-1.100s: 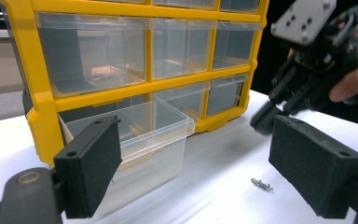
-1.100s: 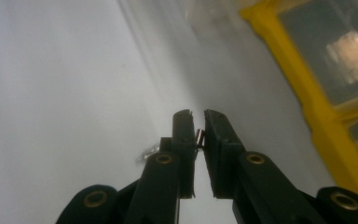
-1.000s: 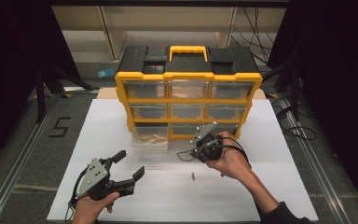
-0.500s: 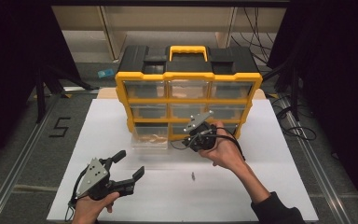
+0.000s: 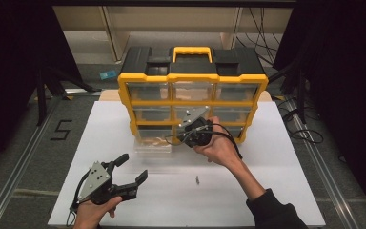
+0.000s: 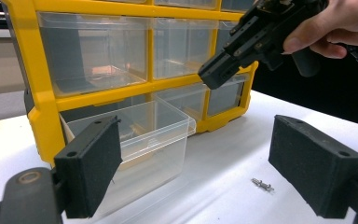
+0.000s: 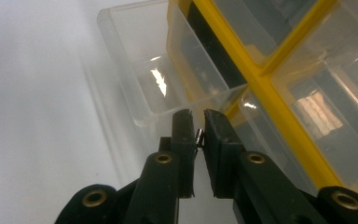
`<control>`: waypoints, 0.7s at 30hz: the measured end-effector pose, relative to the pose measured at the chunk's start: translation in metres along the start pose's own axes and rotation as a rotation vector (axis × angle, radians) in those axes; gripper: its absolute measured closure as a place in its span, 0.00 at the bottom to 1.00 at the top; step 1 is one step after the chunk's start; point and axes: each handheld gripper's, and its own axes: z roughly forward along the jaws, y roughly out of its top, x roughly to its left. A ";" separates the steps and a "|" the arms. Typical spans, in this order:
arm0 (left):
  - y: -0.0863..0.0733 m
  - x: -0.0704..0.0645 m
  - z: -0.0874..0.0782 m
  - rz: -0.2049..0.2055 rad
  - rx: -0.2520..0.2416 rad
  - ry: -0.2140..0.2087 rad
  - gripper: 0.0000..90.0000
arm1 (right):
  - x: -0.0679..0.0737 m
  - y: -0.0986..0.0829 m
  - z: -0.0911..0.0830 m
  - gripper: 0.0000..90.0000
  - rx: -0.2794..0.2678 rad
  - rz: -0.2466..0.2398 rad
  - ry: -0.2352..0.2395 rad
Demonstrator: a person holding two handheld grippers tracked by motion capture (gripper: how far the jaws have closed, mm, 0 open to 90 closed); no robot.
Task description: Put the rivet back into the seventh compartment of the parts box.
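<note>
Right gripper (image 7: 199, 133) pinching 1 tiny screw (image 7: 198, 136) over open drawer (image 6: 135, 140); left gripper (image 6: 196, 163) spread, idle; risks slipping, bouncing onto counter (image 5: 248, 191).

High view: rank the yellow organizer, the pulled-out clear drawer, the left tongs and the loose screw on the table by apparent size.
1. Yellow organizer
2. Left tongs and clear drawer: look similar; the tongs sit nearer the camera, so unranked
3. Loose screw, a mere speck
</note>
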 end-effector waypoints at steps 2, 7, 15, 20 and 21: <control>0.000 0.000 0.000 0.000 0.000 0.000 0.18 | -0.001 0.003 0.002 0.92 -0.008 -0.013 0.000; 0.000 0.000 0.000 0.000 0.000 0.000 0.18 | 0.000 0.012 0.003 0.92 -0.023 -0.016 -0.004; 0.000 0.000 0.000 0.001 0.000 0.000 0.18 | -0.001 0.026 0.008 0.92 -0.043 -0.030 -0.007; 0.000 0.000 0.000 0.001 -0.001 -0.001 0.18 | 0.000 0.033 0.017 0.92 -0.039 -0.028 -0.004; 0.000 0.000 0.000 0.003 -0.001 0.000 0.18 | 0.001 0.036 0.022 0.92 -0.035 -0.030 0.001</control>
